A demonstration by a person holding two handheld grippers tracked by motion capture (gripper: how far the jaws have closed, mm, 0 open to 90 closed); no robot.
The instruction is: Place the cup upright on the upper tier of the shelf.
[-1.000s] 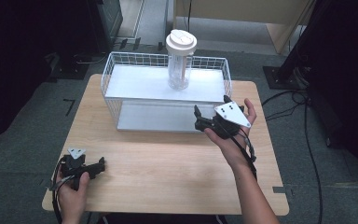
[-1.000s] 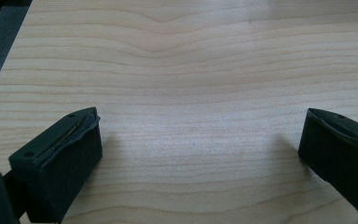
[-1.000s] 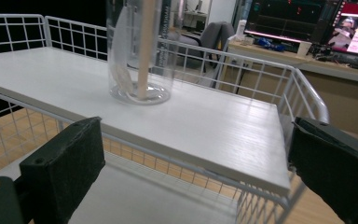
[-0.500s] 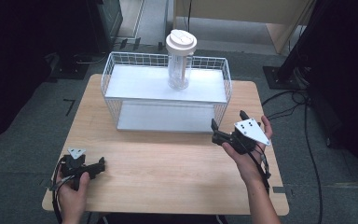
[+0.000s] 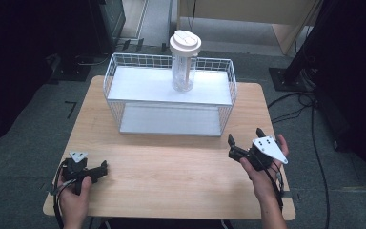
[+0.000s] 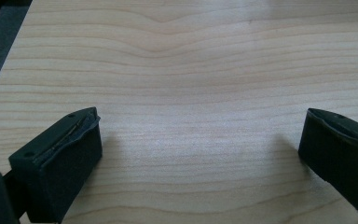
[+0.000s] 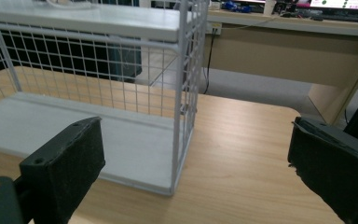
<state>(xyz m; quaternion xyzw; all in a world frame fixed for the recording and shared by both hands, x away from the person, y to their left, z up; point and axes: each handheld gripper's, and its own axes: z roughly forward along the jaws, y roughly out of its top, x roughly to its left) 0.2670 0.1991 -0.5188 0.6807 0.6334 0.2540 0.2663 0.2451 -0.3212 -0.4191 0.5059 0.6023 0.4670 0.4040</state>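
We hold both claws apart and empty: left gripper (image 5: 104,168) over bare table (image 5: 171,167), right gripper (image 5: 230,146) facing the wire shelf rack (image 7: 186,93) just ahead.

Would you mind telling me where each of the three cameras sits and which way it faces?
High view: above the person's side, facing forward and down on the table, wire rack and lidded jar; both hands with left gripper and right gripper.
Left gripper view: rides the left gripper, facing bare tabletop between open jaws.
Right gripper view: rides the right gripper, facing the rack's corner.
The high and right gripper views share the rack.
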